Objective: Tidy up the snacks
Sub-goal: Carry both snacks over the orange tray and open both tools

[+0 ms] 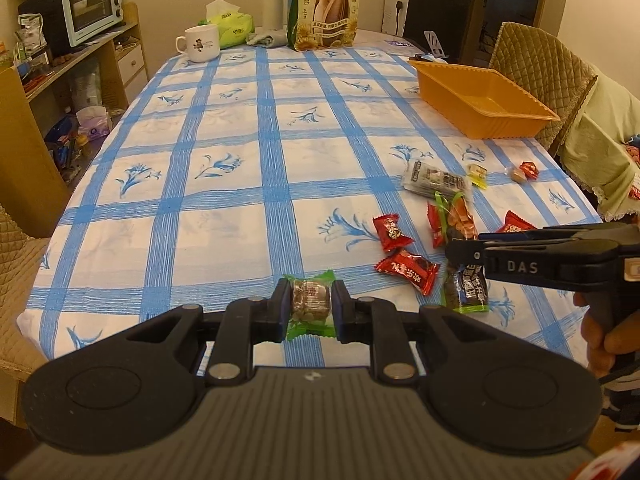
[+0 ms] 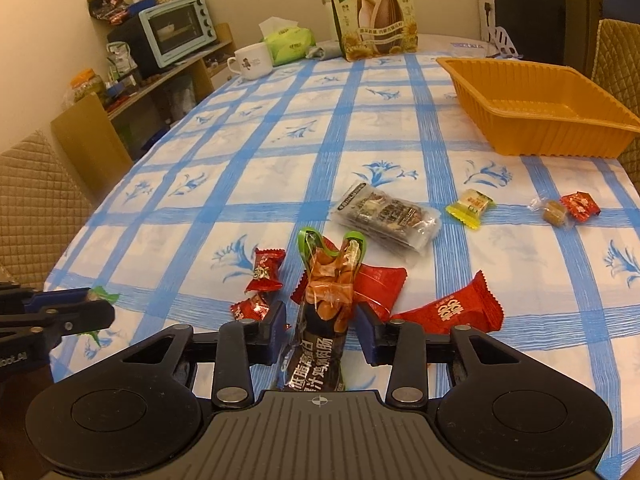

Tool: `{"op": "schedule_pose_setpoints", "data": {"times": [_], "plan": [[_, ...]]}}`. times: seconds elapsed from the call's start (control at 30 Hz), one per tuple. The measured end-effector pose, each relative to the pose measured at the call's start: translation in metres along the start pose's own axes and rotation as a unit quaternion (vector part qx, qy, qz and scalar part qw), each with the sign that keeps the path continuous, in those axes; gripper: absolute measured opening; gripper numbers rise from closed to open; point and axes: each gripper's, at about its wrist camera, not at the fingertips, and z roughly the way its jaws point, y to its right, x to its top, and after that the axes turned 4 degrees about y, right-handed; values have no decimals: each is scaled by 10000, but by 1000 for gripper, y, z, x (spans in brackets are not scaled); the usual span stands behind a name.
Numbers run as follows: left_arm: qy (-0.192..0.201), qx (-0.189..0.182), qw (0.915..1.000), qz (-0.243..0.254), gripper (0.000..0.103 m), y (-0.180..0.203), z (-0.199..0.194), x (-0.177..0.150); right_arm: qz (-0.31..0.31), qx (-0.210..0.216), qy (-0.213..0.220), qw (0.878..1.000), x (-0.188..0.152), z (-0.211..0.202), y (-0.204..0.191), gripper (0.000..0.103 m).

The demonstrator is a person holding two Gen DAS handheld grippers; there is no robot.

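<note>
My left gripper (image 1: 311, 307) is shut on a green-wrapped brown candy (image 1: 311, 300) near the table's front edge. My right gripper (image 2: 322, 330) straddles a black and green sausage packet (image 2: 325, 320); its pads stand a little apart from the packet's sides. Loose snacks lie around: red candies (image 2: 264, 270), a larger red pack (image 2: 452, 308), a clear grey pack (image 2: 386, 216), a yellow candy (image 2: 469, 206), a small brown and red pair (image 2: 568, 209). The orange tray (image 2: 532, 136) stands empty at the far right. The right gripper also shows in the left wrist view (image 1: 464, 248).
A blue-checked cloth (image 1: 240, 168) covers the table. A sunflower-seed bag (image 1: 325, 4), white mug (image 1: 200, 42), tissue pack (image 1: 230, 24) and flask (image 1: 273, 2) stand at the far end. Quilted chairs (image 1: 540, 76) flank the table; a shelf with an oven (image 1: 90, 4) is left.
</note>
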Motion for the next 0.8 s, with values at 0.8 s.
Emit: {"op": "schedule_pose_setpoints", "data": {"times": [0.8], "plan": [[241, -299, 9990, 244, 19, 52, 1, 33, 328, 134, 423, 9985, 26, -69, 43, 27]]}}
